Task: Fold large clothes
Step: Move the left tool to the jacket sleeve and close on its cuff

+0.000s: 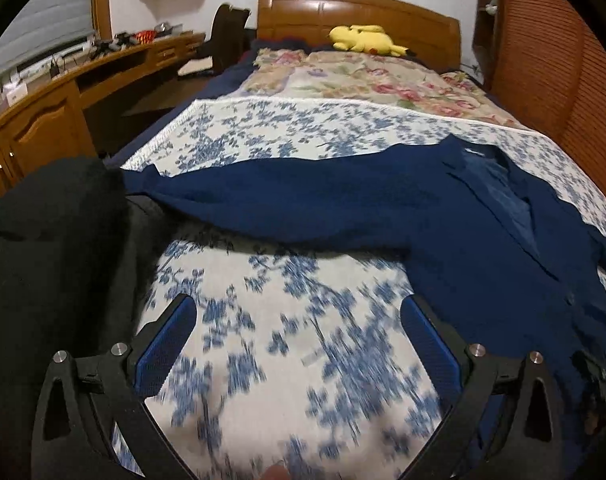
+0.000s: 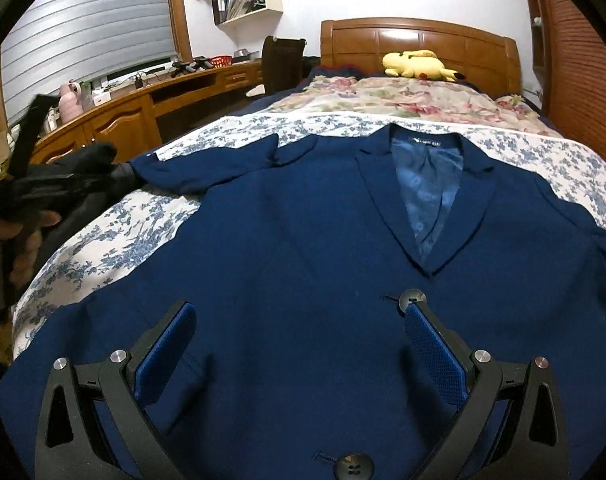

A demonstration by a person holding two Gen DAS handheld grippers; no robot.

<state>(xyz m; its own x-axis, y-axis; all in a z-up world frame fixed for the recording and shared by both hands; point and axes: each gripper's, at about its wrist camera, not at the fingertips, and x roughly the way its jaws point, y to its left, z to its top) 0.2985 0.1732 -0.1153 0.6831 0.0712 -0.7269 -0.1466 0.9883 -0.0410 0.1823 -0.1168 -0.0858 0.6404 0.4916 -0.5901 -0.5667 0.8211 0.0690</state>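
A navy blue suit jacket (image 2: 303, 240) lies face up and spread flat on the bed, collar toward the headboard, with its left sleeve (image 1: 283, 200) stretched out to the left. My right gripper (image 2: 299, 312) is open and empty, hovering over the jacket's front beside a dark button (image 2: 411, 299). My left gripper (image 1: 299, 312) is open and empty over the blue-flowered sheet (image 1: 287, 344), below the sleeve. The left gripper also shows in the right wrist view (image 2: 55, 184), near the sleeve cuff.
A dark garment (image 1: 51, 240) lies at the bed's left edge by the cuff. A yellow plush toy (image 2: 419, 65) rests by the wooden headboard (image 2: 415, 40). A wooden desk (image 2: 143, 100) runs along the left; a slatted wardrobe (image 2: 579, 80) stands right.
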